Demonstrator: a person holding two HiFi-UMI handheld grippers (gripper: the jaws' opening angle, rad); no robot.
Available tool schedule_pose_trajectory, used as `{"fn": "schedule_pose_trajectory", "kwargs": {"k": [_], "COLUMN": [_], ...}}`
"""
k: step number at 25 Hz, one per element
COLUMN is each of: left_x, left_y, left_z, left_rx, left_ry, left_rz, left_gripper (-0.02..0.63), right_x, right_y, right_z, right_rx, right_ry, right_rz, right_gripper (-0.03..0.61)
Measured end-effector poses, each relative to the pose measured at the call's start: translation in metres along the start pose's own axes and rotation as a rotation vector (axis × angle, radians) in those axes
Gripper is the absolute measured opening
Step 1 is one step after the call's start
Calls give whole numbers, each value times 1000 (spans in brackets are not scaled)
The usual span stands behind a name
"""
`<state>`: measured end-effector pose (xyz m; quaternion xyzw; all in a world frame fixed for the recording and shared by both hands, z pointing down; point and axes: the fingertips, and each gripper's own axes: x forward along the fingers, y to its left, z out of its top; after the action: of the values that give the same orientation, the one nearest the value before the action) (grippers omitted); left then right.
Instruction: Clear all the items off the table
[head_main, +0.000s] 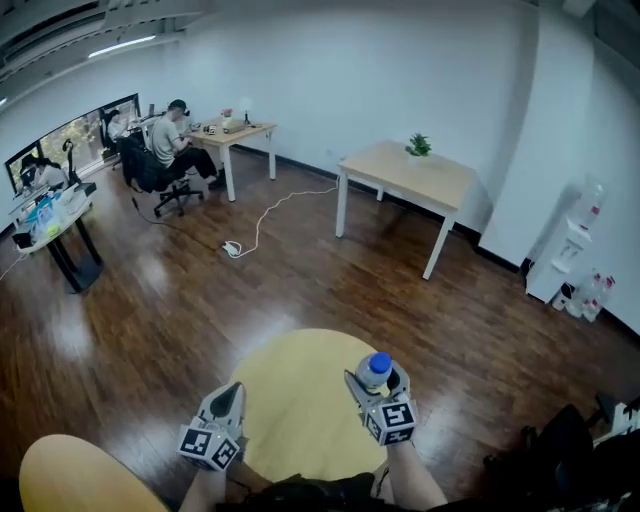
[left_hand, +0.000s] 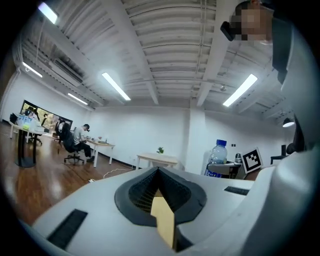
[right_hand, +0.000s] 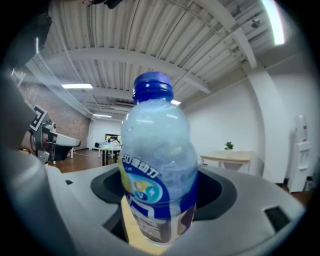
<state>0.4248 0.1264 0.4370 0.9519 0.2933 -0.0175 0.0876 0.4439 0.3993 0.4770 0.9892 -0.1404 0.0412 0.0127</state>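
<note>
Bottle (right_hand: 157, 165), blue cap, stands upright, clamped between the jaws of the right gripper (head_main: 377, 378) above the round yellow table (head_main: 300, 400). The left gripper (head_main: 229, 397) is pinched closed on nothing. The grip sits low on the label, so a fast swing could tip the bottle or let it slip out. No drop-off spot in view; arms hide the table's near edge.
</note>
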Motion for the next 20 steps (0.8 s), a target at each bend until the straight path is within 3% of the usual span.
{"fn": "schedule_pose_trajectory", "kwargs": {"k": [5, 8, 15, 20], "left_x": [25, 31, 27, 27], "left_y": [-6, -11, -6, 6], "left_z": [0, -11, -18, -31], "left_rx": [7, -21, -51, -80], "left_ry": [-19, -9, 38, 83], "left_rz": [-105, -145, -120, -69], "left_gripper": [-9, -9, -9, -9], "right_x": [-29, -42, -47, -34], "right_y": [-27, -35, -38, -35], "right_z": [8, 5, -16, -37], "right_rx": [-32, -28, 10, 8], "right_ry": [-16, -9, 43, 109], "right_rz": [-154, -203, -202, -134], "right_gripper": [385, 385, 385, 387]}}
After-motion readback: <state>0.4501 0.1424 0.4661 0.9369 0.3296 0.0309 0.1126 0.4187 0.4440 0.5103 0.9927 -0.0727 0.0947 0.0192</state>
